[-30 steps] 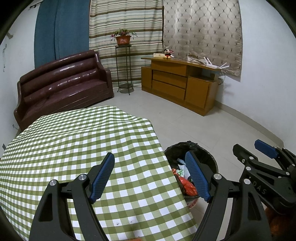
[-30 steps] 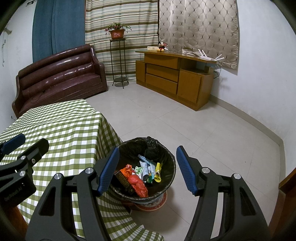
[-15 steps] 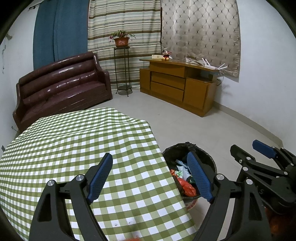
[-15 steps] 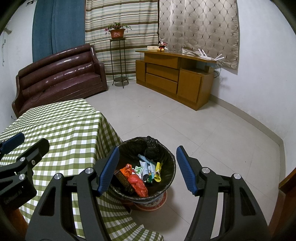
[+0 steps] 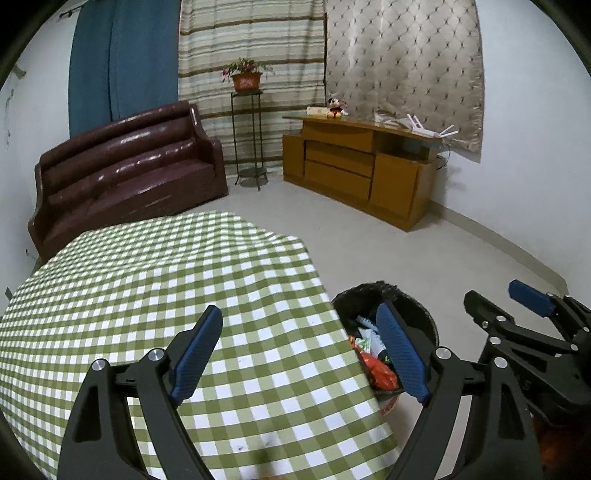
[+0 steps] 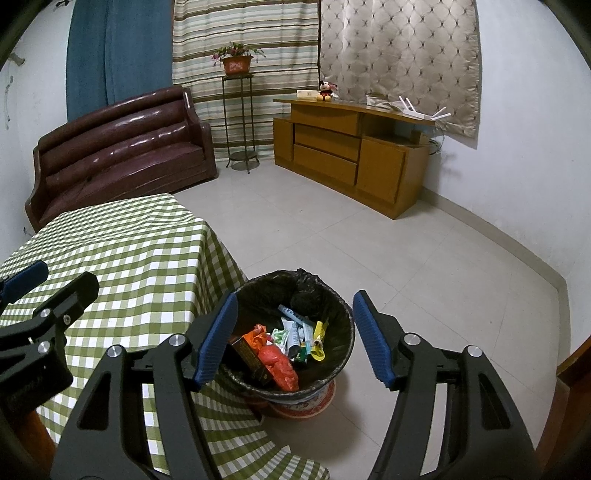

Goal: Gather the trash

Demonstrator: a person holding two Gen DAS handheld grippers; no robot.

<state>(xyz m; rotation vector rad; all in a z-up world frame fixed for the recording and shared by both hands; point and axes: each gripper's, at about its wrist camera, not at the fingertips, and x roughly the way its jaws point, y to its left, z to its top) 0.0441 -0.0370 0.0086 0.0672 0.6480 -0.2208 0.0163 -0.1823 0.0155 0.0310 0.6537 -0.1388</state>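
Above the bin, both the left gripper and right gripper are held spread and empty; remaining trash should be sought.

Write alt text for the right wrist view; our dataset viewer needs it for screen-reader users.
The open, empty right gripper hangs above a black-lined trash bin holding wrappers and an orange bag, beside a green-checked table. The left gripper's fingers show at left.

Green-and-white checked tablecloth; black-lined bin; maroon sofa; blue pads; striped curtain.
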